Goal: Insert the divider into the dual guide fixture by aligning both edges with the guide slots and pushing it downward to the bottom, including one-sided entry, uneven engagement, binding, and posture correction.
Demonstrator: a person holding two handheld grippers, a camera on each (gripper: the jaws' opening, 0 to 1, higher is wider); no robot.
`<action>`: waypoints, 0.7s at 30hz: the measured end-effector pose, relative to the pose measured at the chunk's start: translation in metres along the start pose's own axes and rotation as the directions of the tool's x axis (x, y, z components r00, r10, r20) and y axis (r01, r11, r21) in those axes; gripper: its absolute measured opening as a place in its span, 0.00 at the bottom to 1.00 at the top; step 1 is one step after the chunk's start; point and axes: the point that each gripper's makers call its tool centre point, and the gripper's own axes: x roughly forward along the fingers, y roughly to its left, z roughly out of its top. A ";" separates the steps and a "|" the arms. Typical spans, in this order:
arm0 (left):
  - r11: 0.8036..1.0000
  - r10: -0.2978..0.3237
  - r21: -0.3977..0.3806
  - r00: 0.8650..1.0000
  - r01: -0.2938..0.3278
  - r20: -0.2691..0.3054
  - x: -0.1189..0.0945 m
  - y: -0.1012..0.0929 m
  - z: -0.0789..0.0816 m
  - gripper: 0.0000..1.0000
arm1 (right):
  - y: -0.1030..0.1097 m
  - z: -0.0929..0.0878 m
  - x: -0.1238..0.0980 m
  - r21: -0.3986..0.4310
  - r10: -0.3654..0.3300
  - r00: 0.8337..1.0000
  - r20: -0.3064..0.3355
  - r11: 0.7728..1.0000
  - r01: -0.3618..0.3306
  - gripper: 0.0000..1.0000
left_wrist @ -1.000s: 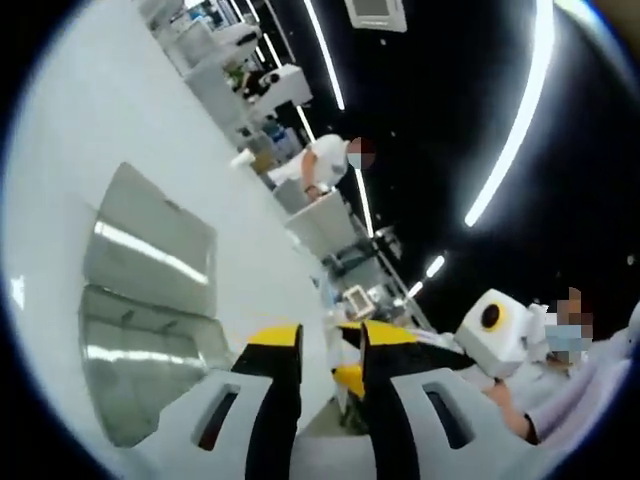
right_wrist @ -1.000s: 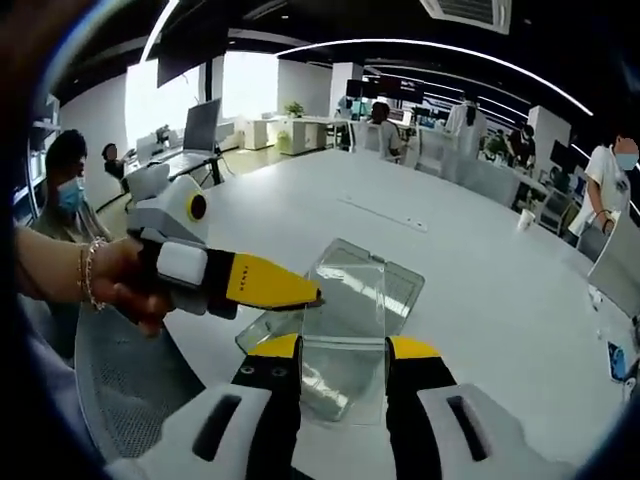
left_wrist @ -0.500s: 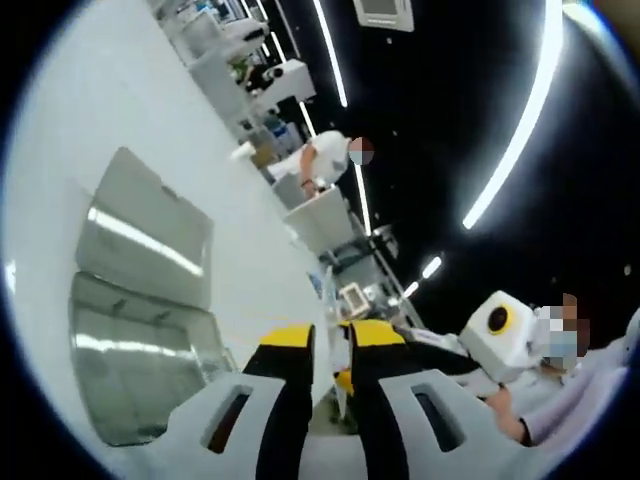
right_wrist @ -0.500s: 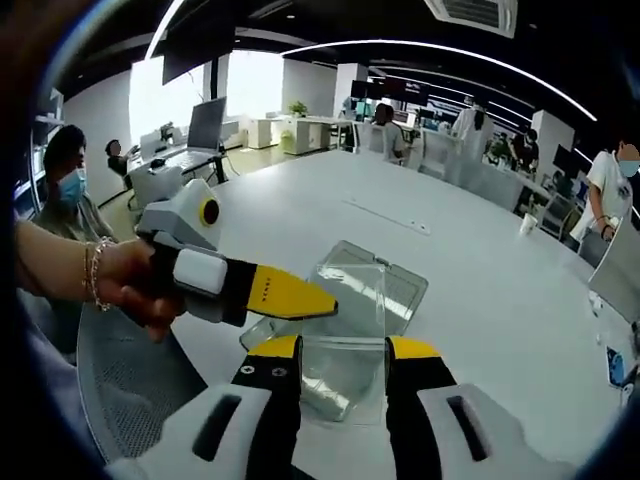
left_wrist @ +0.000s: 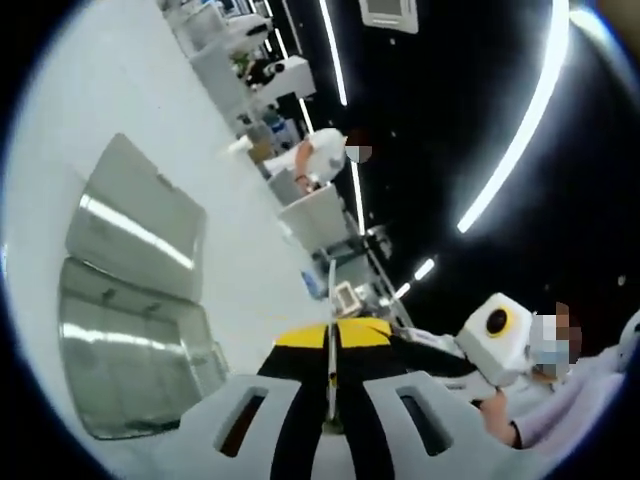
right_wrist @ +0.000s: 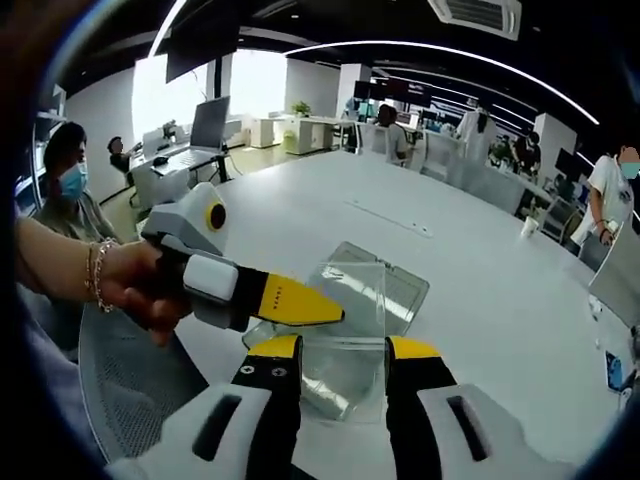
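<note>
Now: left tongs (left_wrist: 332, 340) newly closed on divider (right_wrist: 345, 300) at frame centre; right tongs (right_wrist: 343, 348) open, empty; insertion pending.

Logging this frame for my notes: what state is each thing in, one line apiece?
Left tool: shut on the divider's edge.
Right tool: open, jaws apart, gripping nothing.
Divider: clear sheet, held on edge above the fixture, not seated.
Fixture: clear, lying on the white table.
</note>
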 end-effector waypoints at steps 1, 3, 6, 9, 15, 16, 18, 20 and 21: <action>1.000 -0.001 0.000 1.000 0.001 0.002 0.000 0.000 0.000 0.00 | 0.000 0.000 0.000 -0.001 0.000 1.000 0.001 1.000 0.000 0.28; 1.000 -0.004 -0.007 1.000 0.004 0.005 0.000 -0.001 0.000 0.00 | 0.000 0.000 -0.001 -0.003 0.002 1.000 0.003 1.000 -0.002 0.29; 0.999 -0.009 -0.040 1.000 0.010 0.016 -0.001 0.000 0.000 0.00 | 0.001 0.002 -0.001 -0.015 0.005 1.000 0.010 1.000 -0.004 0.29; 0.998 -0.014 -0.060 1.000 0.016 0.027 -0.002 0.000 0.001 0.00 | 0.001 0.004 -0.001 -0.027 0.007 1.000 0.019 1.000 -0.006 0.29; 0.998 -0.019 -0.066 0.999 0.021 0.031 -0.003 -0.002 0.002 0.00 | 0.004 0.008 -0.002 -0.044 0.022 0.999 0.031 0.999 -0.021 0.30; 0.998 -0.020 -0.066 0.999 0.022 0.031 -0.003 -0.002 0.003 0.00 | 0.004 0.009 -0.002 -0.049 0.026 0.999 0.031 0.998 -0.025 0.31; 0.998 -0.022 -0.063 0.999 0.024 0.031 -0.003 -0.002 0.003 0.00 | 0.004 0.010 -0.003 -0.047 0.030 0.999 0.036 0.998 -0.028 0.30; 0.998 -0.022 -0.060 0.999 0.024 0.029 -0.004 -0.002 0.003 0.00 | 0.004 0.012 -0.005 -0.050 0.034 0.999 0.038 0.998 -0.032 0.30; 0.998 -0.022 -0.059 0.999 0.024 0.030 -0.004 -0.002 0.003 0.00 | 0.003 0.013 -0.006 -0.050 0.036 0.999 0.040 0.998 -0.034 0.30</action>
